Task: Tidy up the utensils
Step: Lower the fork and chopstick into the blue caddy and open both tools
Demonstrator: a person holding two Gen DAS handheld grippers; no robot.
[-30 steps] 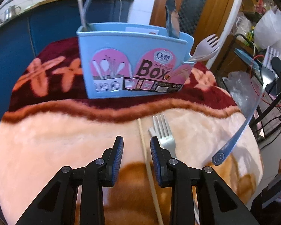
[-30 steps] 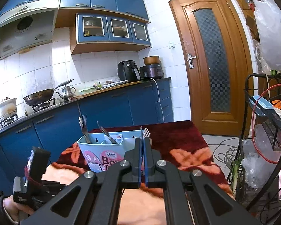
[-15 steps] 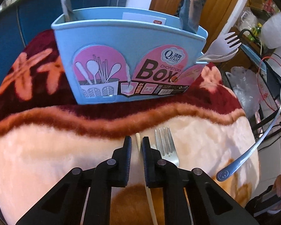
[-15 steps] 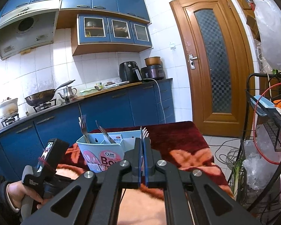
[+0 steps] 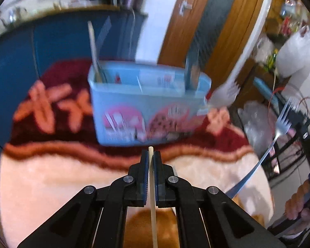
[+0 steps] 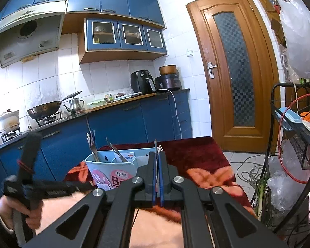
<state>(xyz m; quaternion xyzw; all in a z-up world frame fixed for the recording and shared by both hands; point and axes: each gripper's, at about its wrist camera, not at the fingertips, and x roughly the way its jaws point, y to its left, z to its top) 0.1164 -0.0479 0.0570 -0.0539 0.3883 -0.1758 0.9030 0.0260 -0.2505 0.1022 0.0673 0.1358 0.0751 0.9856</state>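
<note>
While the left wrist view is smearing with blur, the writing on the pale blue utensil box [image 5: 148,111] is staying unreadable there; in the right wrist view [image 6: 113,165] its pink label is showing "Q" in a small white oval and the large dark letters "B" and part of the next one, the rest hiding behind the gripper.

The box is standing upright on a plush blanket [image 5: 51,177], on its dark red part, with a peach band lying between the box and the near edge. Open blanket is stretching left and right of the left gripper [image 5: 150,155]. On the right the table is dropping off toward a black wire rack [image 6: 295,136] and loose cables on the floor.

The left gripper's jaws are pinching a thin, pale wooden chopstick [image 5: 153,217], having just been closing on it; its tip is poking out just above the fingertips and its length is running down past the bottom of the frame, with the box straight ahead.

The right gripper [image 6: 157,155] is squeezing the handle of a metal fork [image 5: 279,132], jaws nearly together; from the left wrist the fork is hanging in the air right of the table, tines up.

Inside the box, a fork [image 6: 92,142] is leaning in the left compartment and a metal handle [image 6: 115,150] in the next one. A white plastic fork [image 5: 225,95] is sticking out at the box's right end.
</note>
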